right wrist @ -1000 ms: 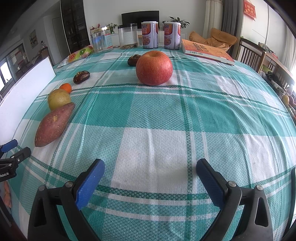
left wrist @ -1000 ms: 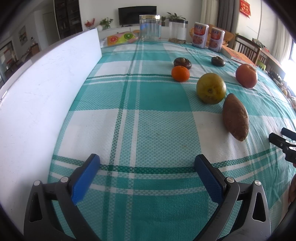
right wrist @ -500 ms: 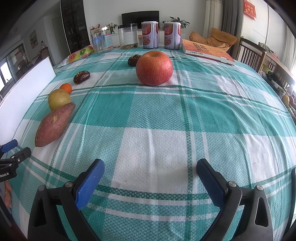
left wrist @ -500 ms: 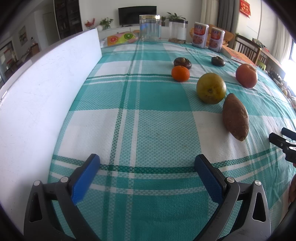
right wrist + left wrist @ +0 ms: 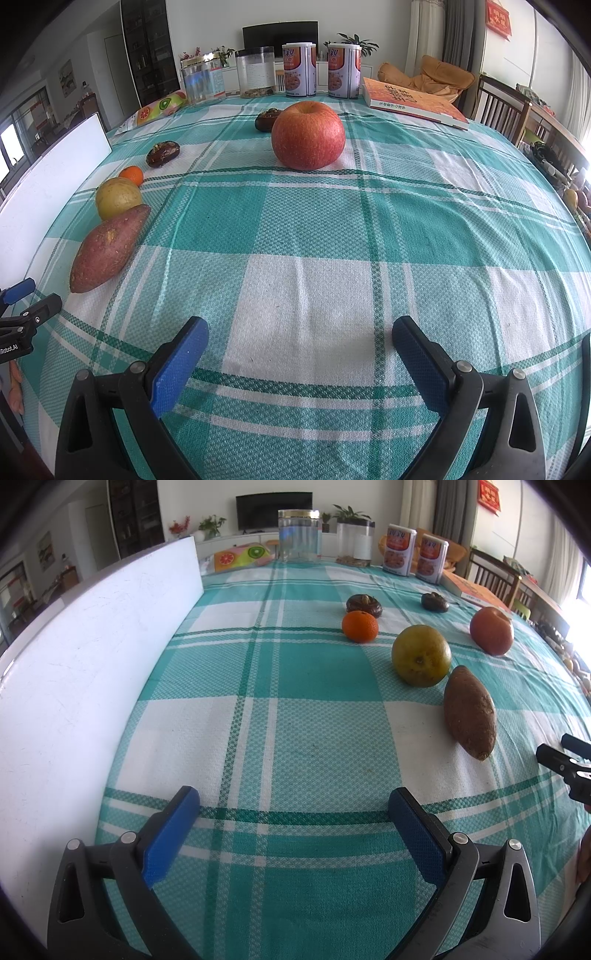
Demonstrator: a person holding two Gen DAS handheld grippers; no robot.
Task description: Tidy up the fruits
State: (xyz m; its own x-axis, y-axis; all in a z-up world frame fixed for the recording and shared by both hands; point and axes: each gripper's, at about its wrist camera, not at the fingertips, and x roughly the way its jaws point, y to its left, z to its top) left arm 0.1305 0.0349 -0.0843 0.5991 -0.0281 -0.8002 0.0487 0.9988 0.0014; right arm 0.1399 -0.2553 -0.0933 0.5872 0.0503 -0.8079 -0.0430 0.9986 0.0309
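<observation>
Left gripper [image 5: 293,805]: jaws spread wide, blue pads [image 5: 168,836] empty, low over the checked tablecloth [image 5: 280,720].
Right gripper [image 5: 565,755]: only its tip shows at the right edge, near the sweet potato; jaw state unclear.
White board [image 5: 85,657]: stands along the left side of the table.
Sweet potato [image 5: 469,710]: lies lengthwise, right of centre, far end just beside the yellow-green round fruit [image 5: 421,655].
Tangerine [image 5: 360,626]: farther back, just in front of a dark brown fruit [image 5: 364,604].
Second dark fruit [image 5: 434,601]: farther right, apart.
Red apple [image 5: 492,630]: far right.
Far edge: clear jar [image 5: 299,535], plastic canister [image 5: 355,542], two tins [image 5: 399,550], fruit-print packet [image 5: 240,555].
</observation>
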